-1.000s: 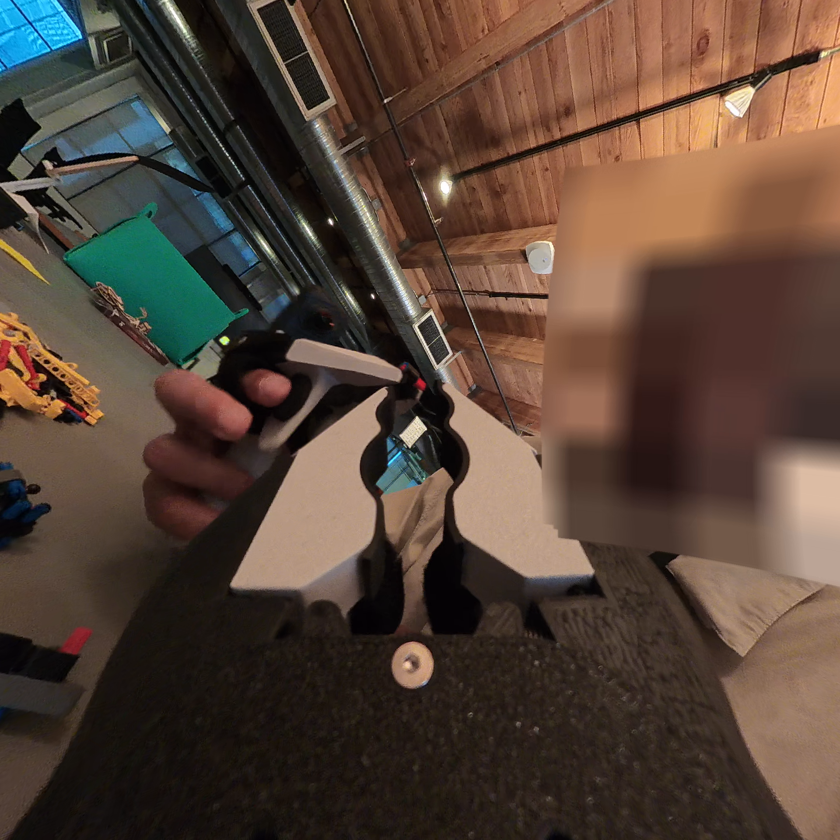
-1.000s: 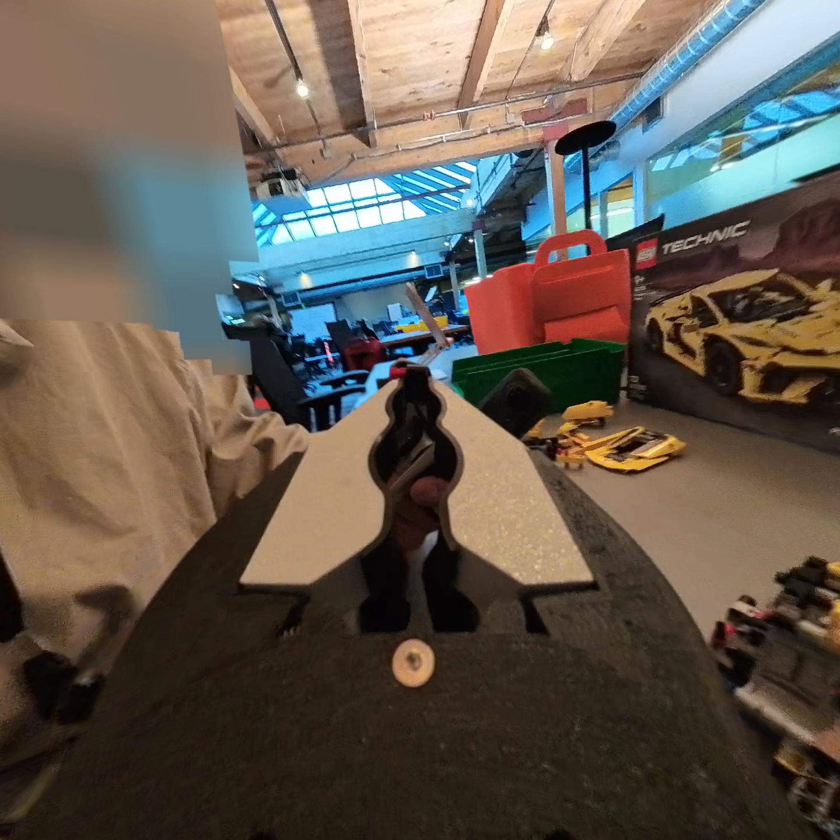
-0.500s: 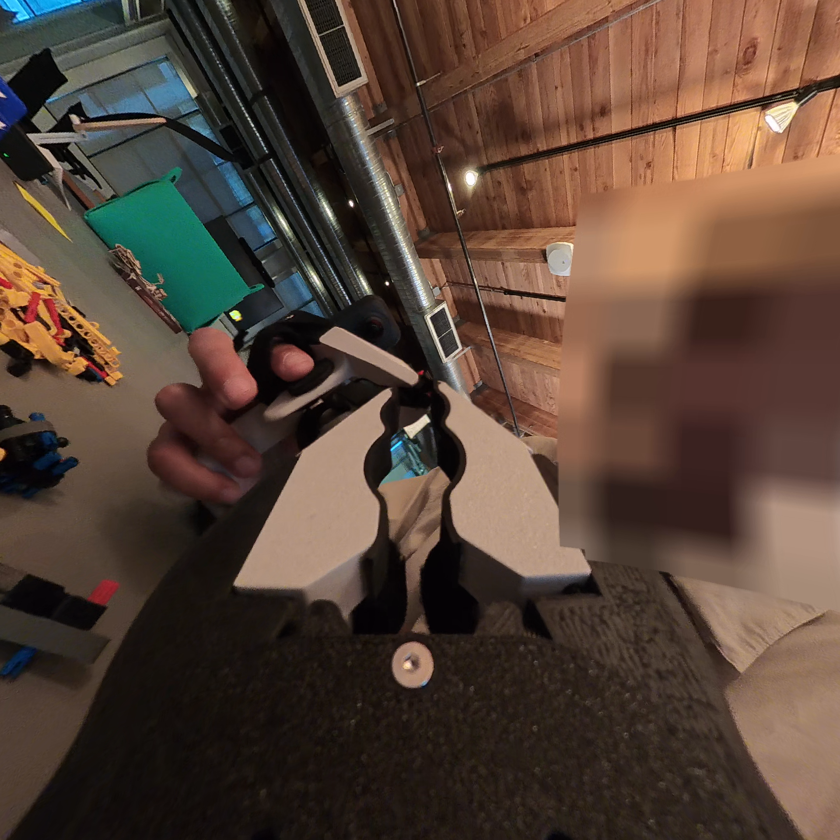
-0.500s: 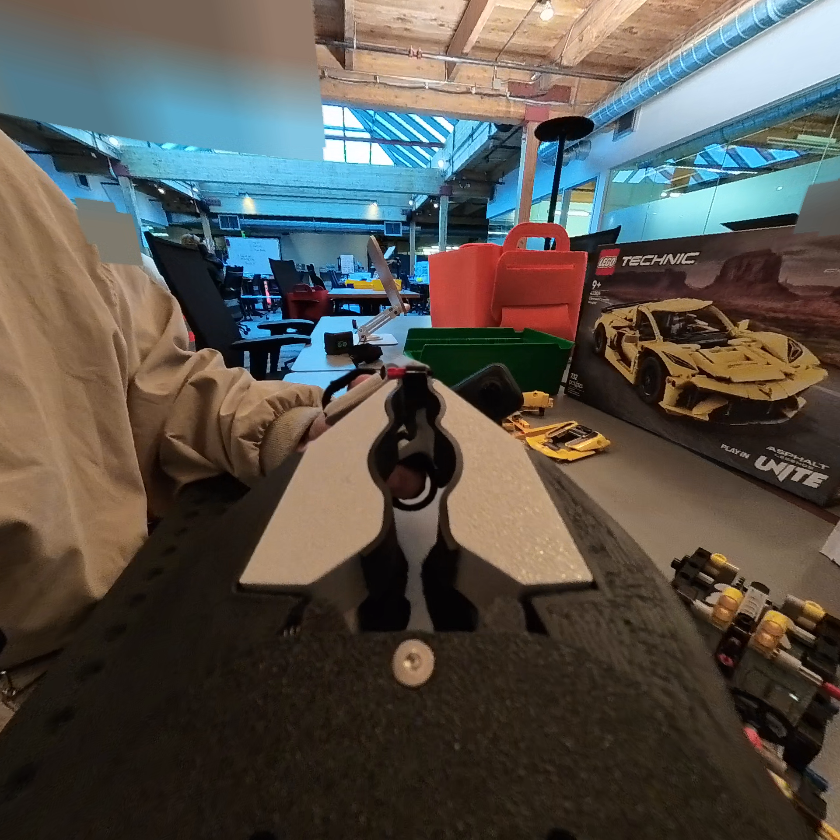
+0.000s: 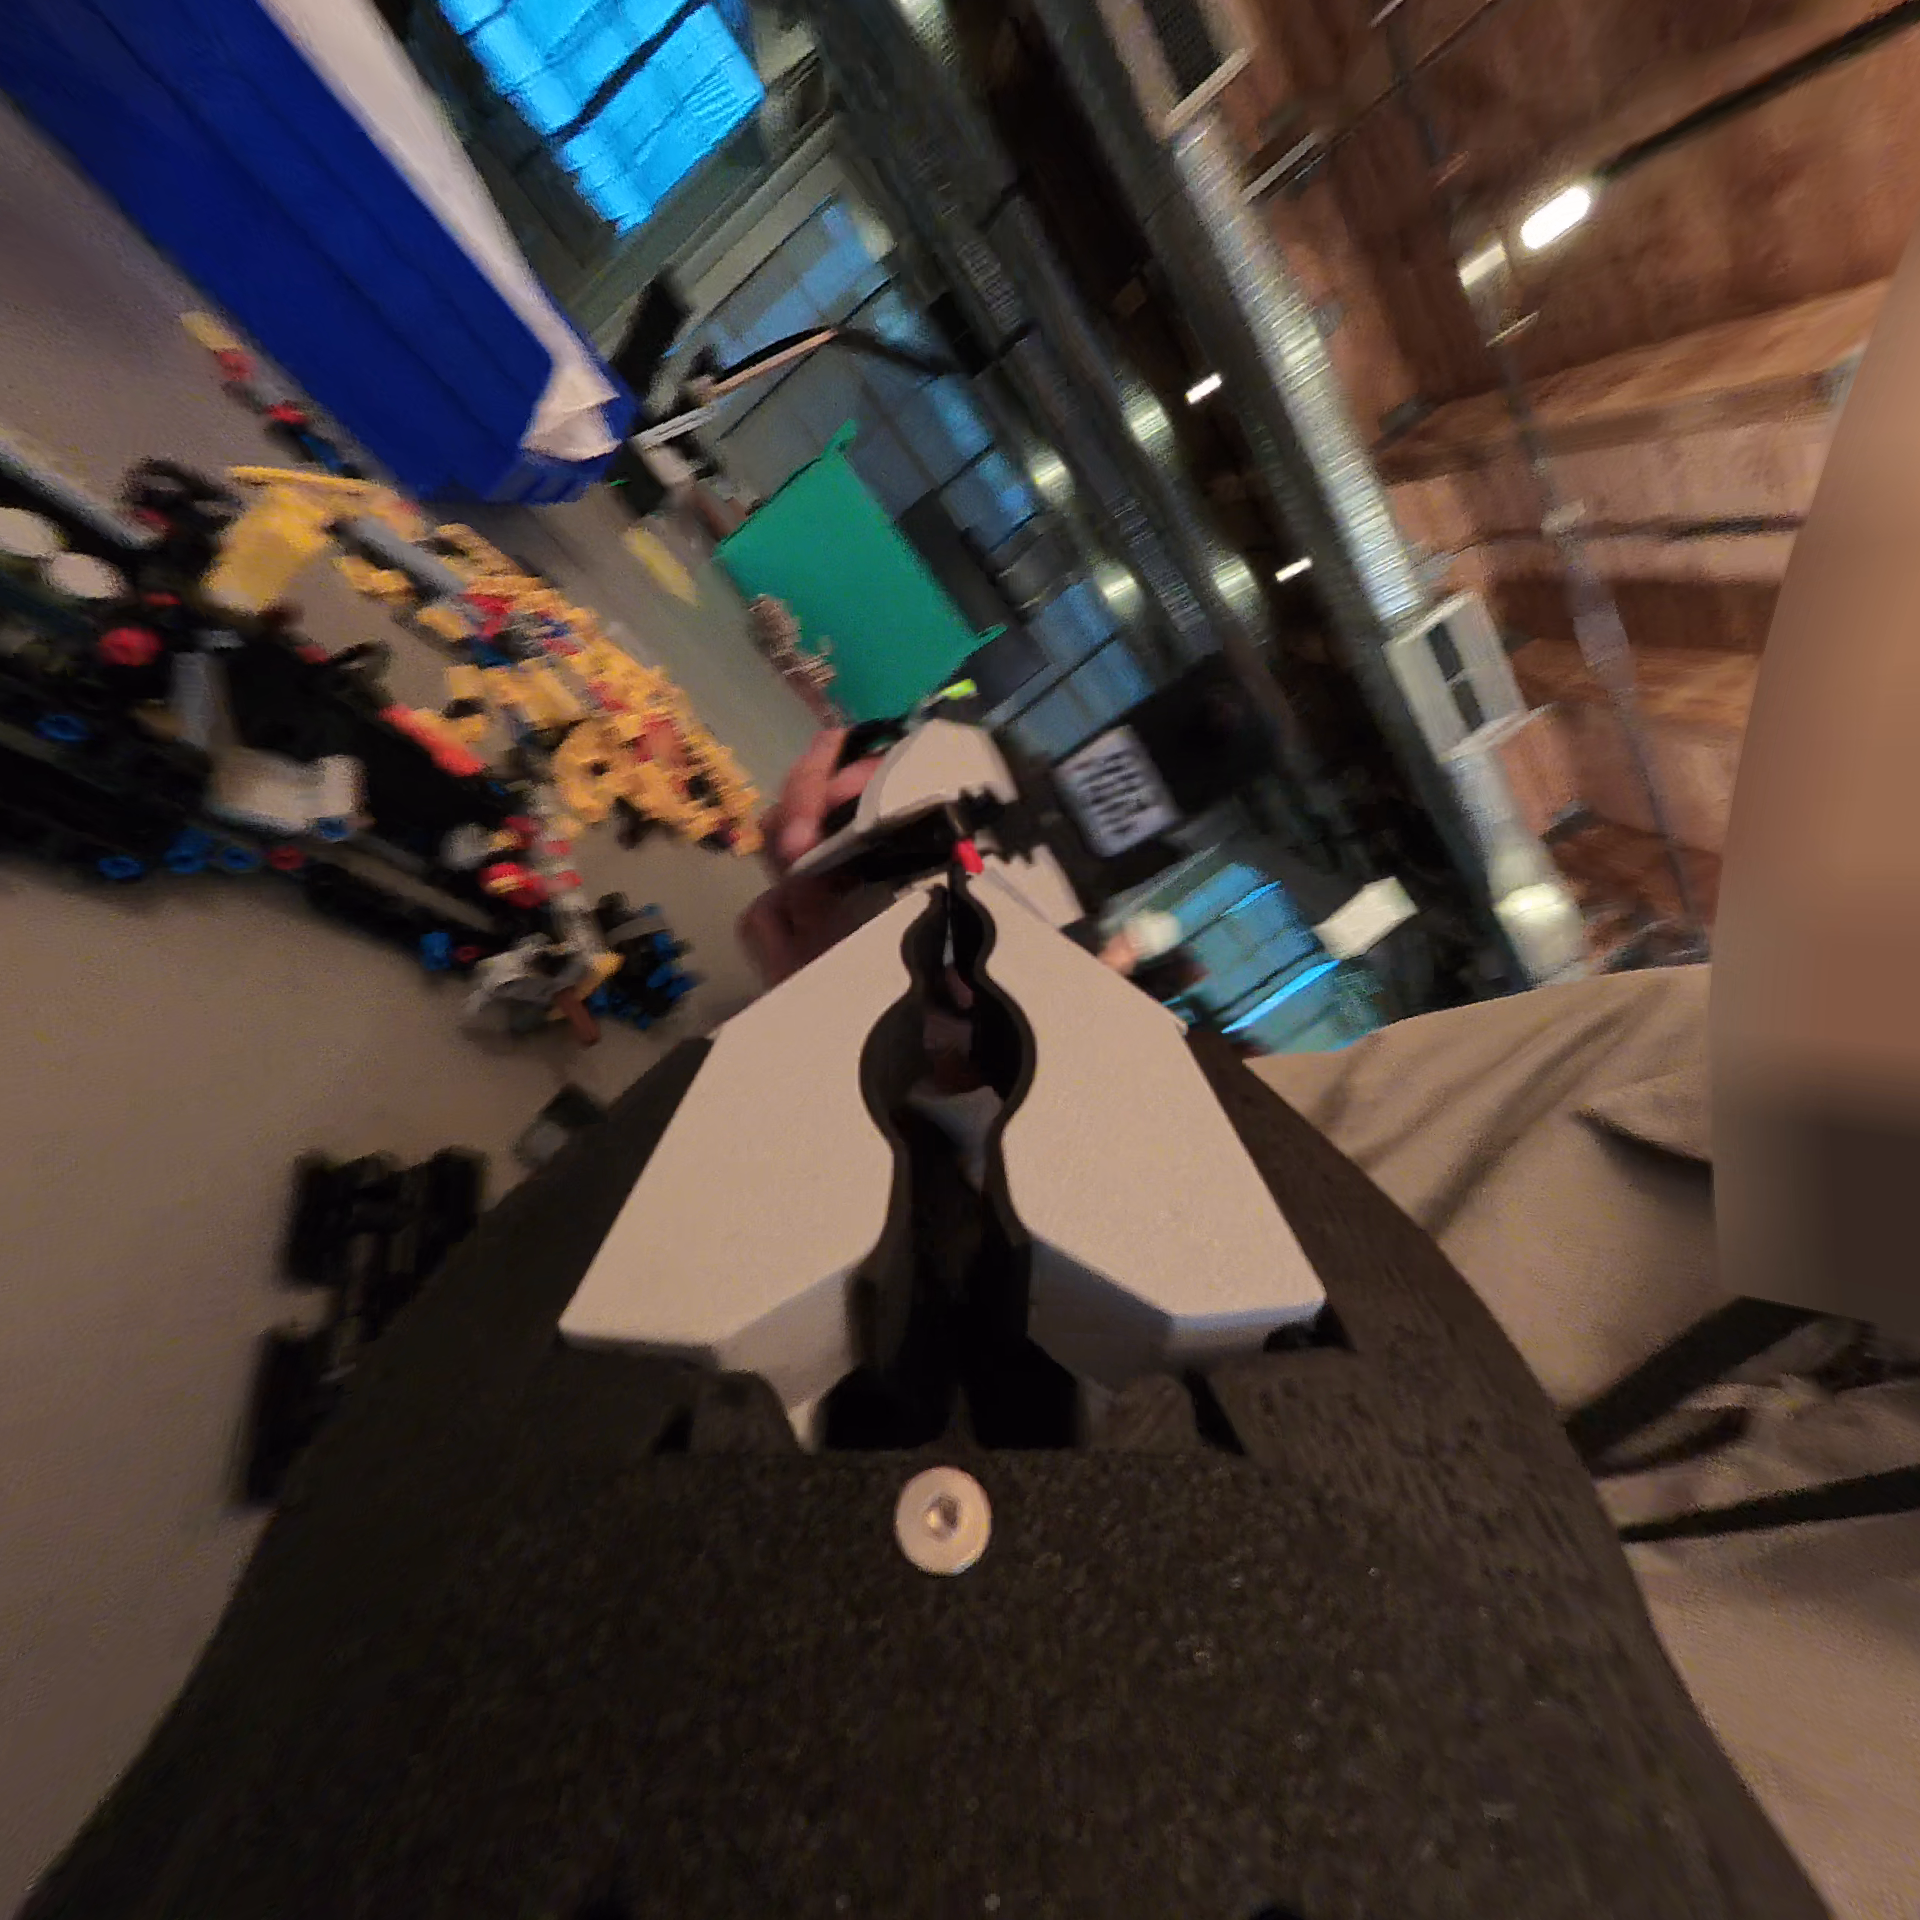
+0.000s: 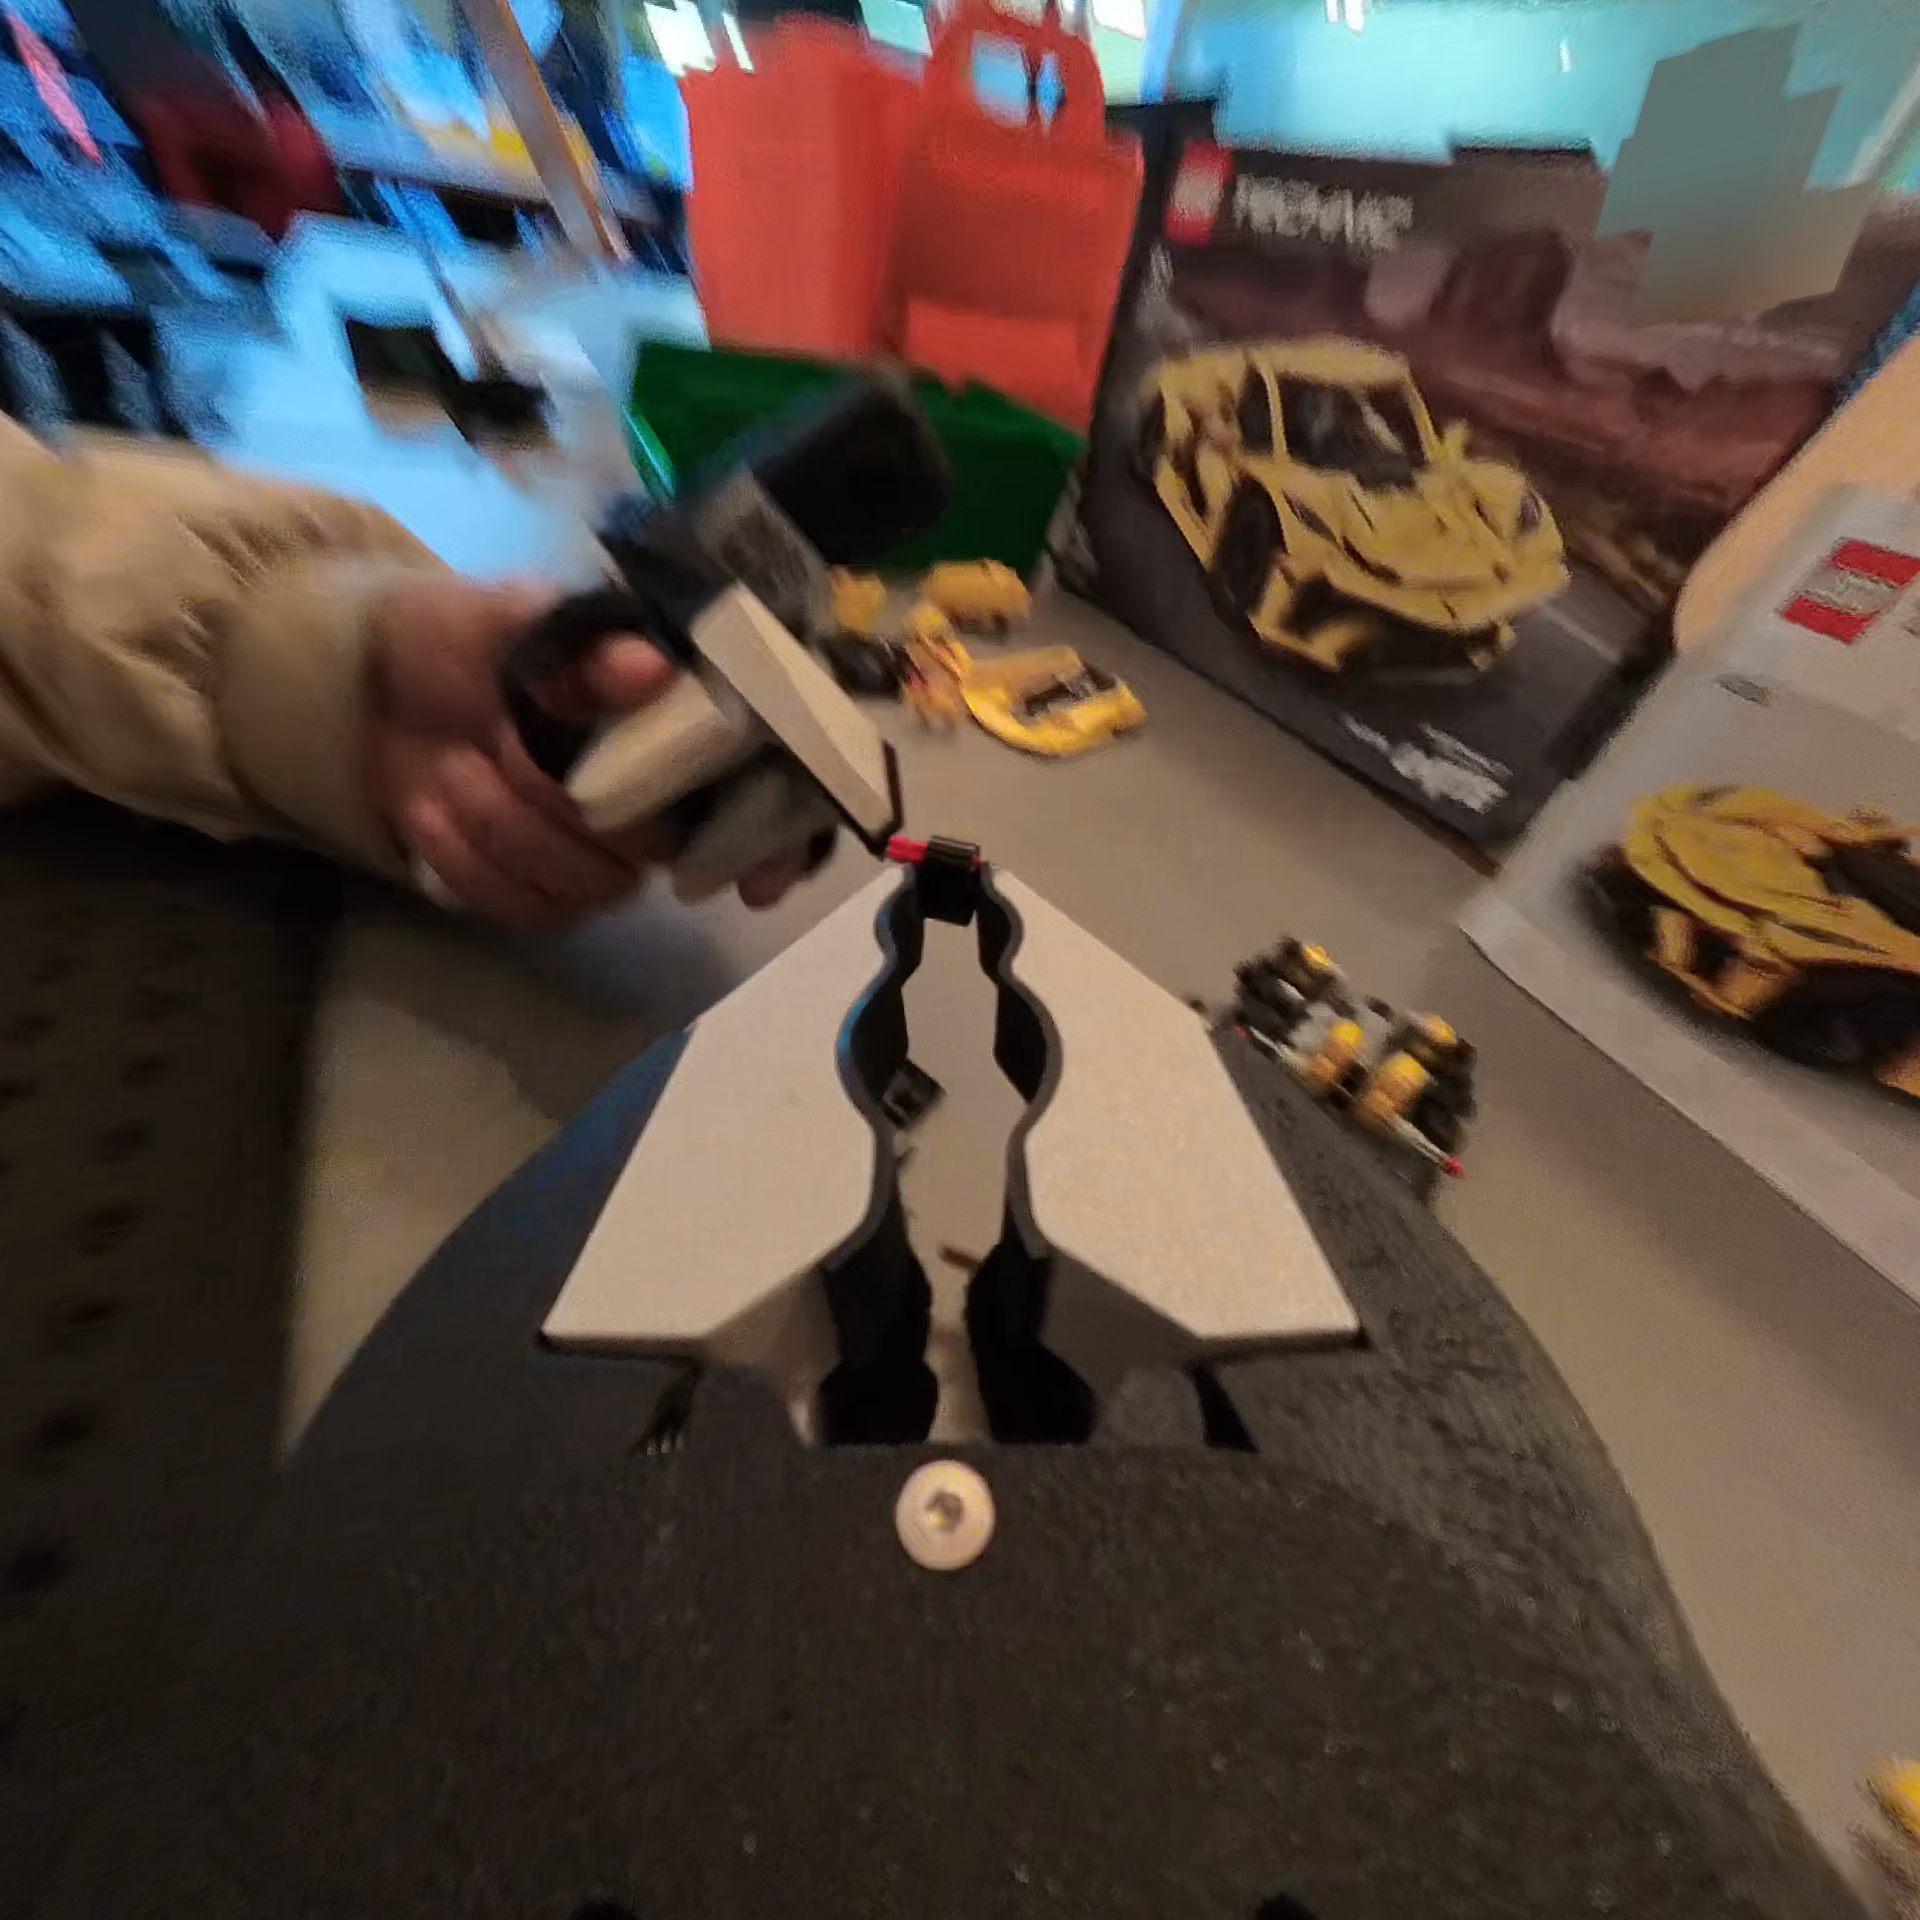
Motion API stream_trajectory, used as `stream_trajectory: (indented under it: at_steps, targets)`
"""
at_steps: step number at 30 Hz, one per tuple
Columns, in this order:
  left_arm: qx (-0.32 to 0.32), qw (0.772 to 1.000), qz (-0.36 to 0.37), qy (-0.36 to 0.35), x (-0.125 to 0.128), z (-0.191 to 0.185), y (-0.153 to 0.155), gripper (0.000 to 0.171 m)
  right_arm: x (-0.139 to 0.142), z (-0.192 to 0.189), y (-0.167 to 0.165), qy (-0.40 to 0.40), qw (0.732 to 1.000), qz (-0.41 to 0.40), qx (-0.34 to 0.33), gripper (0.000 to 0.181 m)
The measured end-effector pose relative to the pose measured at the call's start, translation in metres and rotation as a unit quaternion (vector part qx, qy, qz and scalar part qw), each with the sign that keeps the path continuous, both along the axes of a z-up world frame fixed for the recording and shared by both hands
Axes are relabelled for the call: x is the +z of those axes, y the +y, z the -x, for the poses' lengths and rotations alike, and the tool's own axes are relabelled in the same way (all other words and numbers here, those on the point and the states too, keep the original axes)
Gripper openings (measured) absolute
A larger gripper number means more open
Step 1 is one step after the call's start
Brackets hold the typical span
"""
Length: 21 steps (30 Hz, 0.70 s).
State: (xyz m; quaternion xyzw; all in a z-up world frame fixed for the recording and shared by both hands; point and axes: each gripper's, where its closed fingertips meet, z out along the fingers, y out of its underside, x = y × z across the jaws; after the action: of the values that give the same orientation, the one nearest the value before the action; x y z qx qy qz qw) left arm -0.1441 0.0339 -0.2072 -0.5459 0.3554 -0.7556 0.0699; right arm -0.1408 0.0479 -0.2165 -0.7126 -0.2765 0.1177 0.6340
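In the right wrist view my right gripper [image 6: 943, 891] is shut on a small black piece [image 6: 948, 896] with a red pin [image 6: 902, 850] sticking out to its left. My left gripper [image 6: 883, 831], held by a hand in a beige sleeve [image 6: 156, 623], comes in from the upper left with its closed tips on the red pin. In the left wrist view my left gripper [image 5: 951, 906] is shut, with the red pin [image 5: 964, 858] just beyond its tips. The right gripper [image 5: 971, 821] and a hand face it there. Both views are motion-blurred.
On the grey table there are yellow car body parts [image 6: 1039, 696], a black-and-yellow chassis piece [image 6: 1361, 1049], an open booklet [image 6: 1766, 914], a dark box picturing a yellow car [image 6: 1351, 499], a green bin [image 6: 987, 468] and an orange bin [image 6: 904, 229]. Yellow and black parts [image 5: 520, 675] lie at the left.
Both grippers have swung down from facing the ceiling and the person toward the table. Their tips stay together on the small pinned piece. The views have become blurred.
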Motion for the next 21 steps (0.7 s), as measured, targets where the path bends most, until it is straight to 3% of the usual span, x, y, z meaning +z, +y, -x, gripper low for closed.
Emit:
stream_trajectory:
  at_steps: [2, 4, 8, 12, 16, 18, 21]
  targets:
    - [0.037, 0.996, -0.073, 0.027, -0.010, -0.003, 0.007, 0.020, -0.019, -0.003, 0.005, -0.092, 0.995, 0.007, -0.028, 0.008]
    - [0.062, 0.988, -0.135, 0.044, -0.018, -0.005, 0.012, 0.023, -0.030, 0.001, 0.005, -0.159, 0.986, 0.001, -0.041, 0.009]
    - [0.053, 0.974, -0.209, 0.062, -0.029, -0.006, 0.004, 0.022, -0.037, 0.001, 0.009, -0.244, 0.967, -0.017, -0.075, 0.008]
    - [0.059, 0.957, -0.272, 0.083, -0.039, -0.007, 0.004, 0.014, -0.045, 0.001, 0.008, -0.249, 0.966, 0.012, -0.067, 0.008]
    - [0.065, 0.937, -0.328, 0.099, -0.048, -0.007, 0.002, 0.007, -0.054, -0.002, 0.009, -0.320, 0.943, 0.018, -0.084, 0.008]
    - [0.071, 0.941, -0.320, 0.086, -0.041, -0.005, 0.003, 0.007, -0.047, -0.001, 0.009, -0.326, 0.939, -0.009, -0.108, 0.008]
    - [0.064, 0.977, -0.196, 0.048, -0.020, -0.001, 0.009, 0.007, -0.028, 0.001, 0.009, -0.241, 0.962, -0.038, -0.124, 0.008]
